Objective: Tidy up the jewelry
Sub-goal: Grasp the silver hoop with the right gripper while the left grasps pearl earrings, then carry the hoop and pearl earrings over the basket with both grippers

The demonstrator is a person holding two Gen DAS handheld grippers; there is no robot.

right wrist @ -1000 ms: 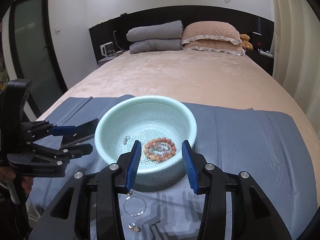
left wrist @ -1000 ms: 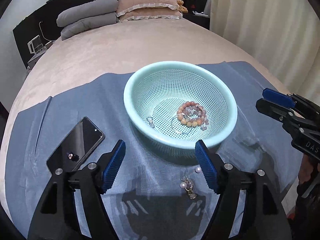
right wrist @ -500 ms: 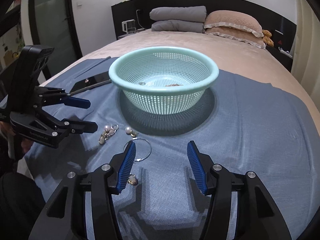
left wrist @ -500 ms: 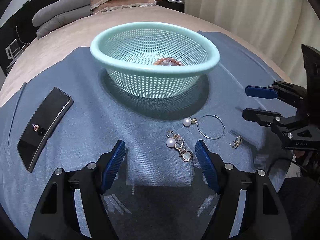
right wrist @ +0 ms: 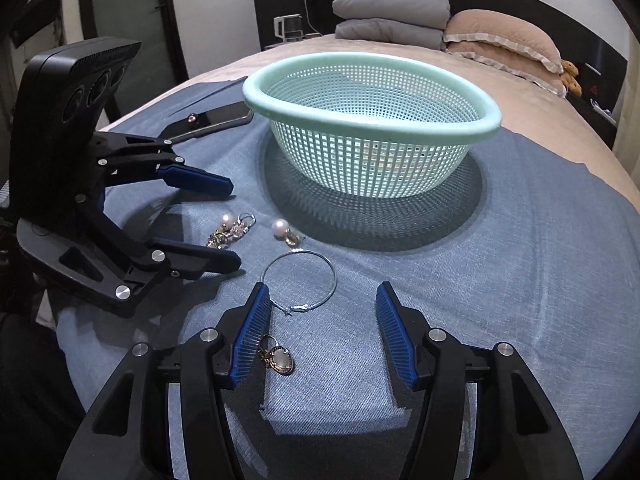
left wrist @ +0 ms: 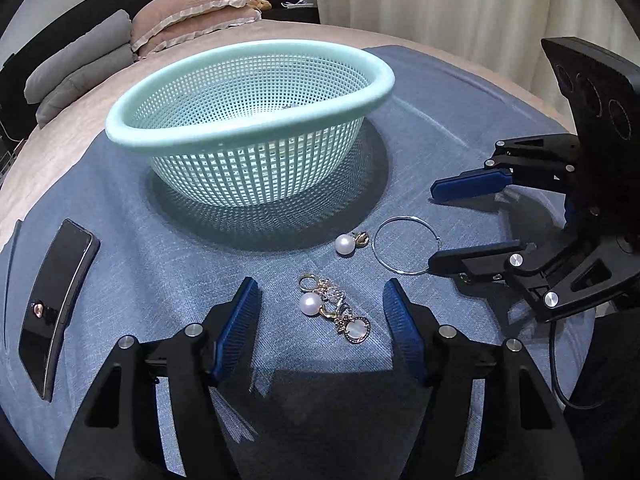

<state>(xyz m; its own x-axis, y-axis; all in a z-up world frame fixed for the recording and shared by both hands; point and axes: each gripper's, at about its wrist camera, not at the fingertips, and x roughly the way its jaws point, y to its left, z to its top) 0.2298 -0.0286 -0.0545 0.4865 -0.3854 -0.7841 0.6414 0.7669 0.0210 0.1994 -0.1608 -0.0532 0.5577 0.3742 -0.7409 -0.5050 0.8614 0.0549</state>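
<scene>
A mint mesh basket (left wrist: 200,142) (right wrist: 360,120) stands on a blue cloth (left wrist: 160,264); its contents are hidden from this low angle. In front of it lie a pearl-and-gold earring cluster (left wrist: 332,308) (right wrist: 232,228), a single pearl earring (left wrist: 345,245) (right wrist: 280,227), a thin hoop earring (left wrist: 374,245) (right wrist: 334,280) and an oval gold earring (right wrist: 280,360). My left gripper (left wrist: 320,286) (right wrist: 234,226) straddles the cluster. Its jaws are closing, and the pads are clear of the cluster. My right gripper (right wrist: 321,288) (left wrist: 434,226) is open over the hoop's near edge, with the oval earring beside its left finger.
A black phone (left wrist: 56,304) (right wrist: 216,120) lies on the cloth, left of the basket. The cloth covers the foot of a beige bed with grey and pink pillows (right wrist: 500,36) at its head. Curtains (left wrist: 460,8) hang along the right side.
Both grippers have sunk toward the cloth, so the basket now shows from the side. The left jaws have narrowed around the earring cluster; the right jaws have widened a little.
</scene>
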